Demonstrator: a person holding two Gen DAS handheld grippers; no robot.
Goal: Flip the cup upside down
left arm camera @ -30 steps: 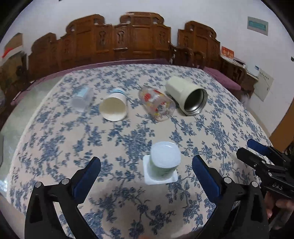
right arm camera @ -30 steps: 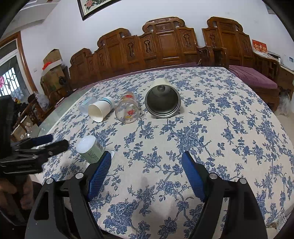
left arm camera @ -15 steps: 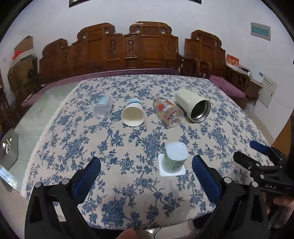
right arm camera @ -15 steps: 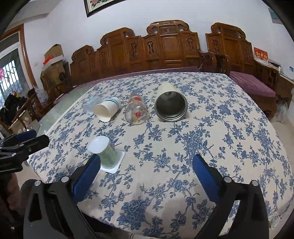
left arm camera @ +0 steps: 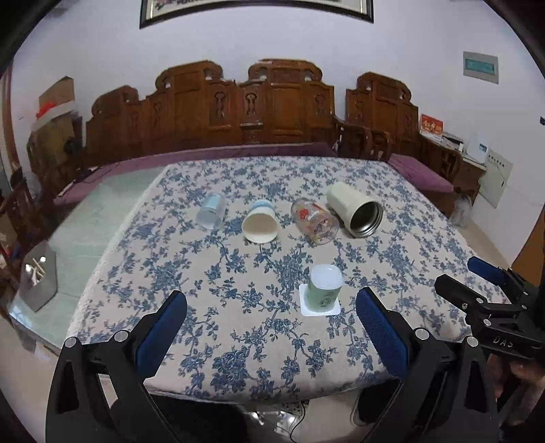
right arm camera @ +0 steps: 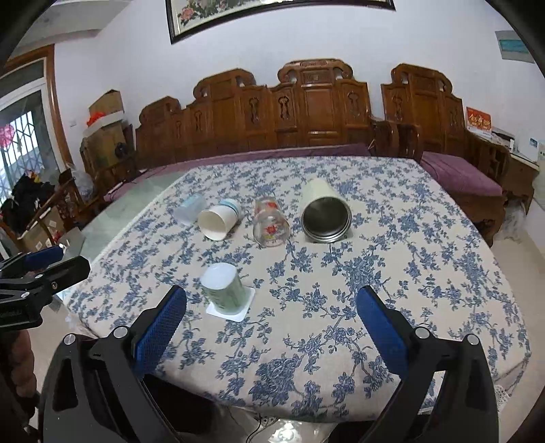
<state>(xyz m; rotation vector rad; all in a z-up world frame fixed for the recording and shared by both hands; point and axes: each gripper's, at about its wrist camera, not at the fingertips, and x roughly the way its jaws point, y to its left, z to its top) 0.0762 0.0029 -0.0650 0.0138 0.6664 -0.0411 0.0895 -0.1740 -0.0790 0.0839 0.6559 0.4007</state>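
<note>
On the floral tablecloth (left arm camera: 238, 327), near its front edge, a green cup (left arm camera: 324, 284) stands upside down on a white square coaster (left arm camera: 335, 308), its pale base facing up. Farther back, four more vessels lie on their sides in a row: a clear plastic cup (left arm camera: 212, 215) at the left, then a white paper cup (left arm camera: 259, 225) with its mouth toward me, a printed glass (left arm camera: 315, 221), and a cream steel-lined tumbler (left arm camera: 356, 214) at the right. They lie near one another, though whether any touch I cannot tell.

The left gripper (left arm camera: 271, 318) is held back off the table's near edge, its blue pads spread wide with nothing between them. The right gripper (right arm camera: 271, 317) hangs likewise at the near edge, jaws wide apart and empty; the green cup (right arm camera: 223, 288) sits just ahead of its left finger, apart from it.

Behind the table runs a carved wooden bench (right arm camera: 306, 112) with purple cushions, and a framed picture (right arm camera: 272, 13) hangs on the wall above.
</note>
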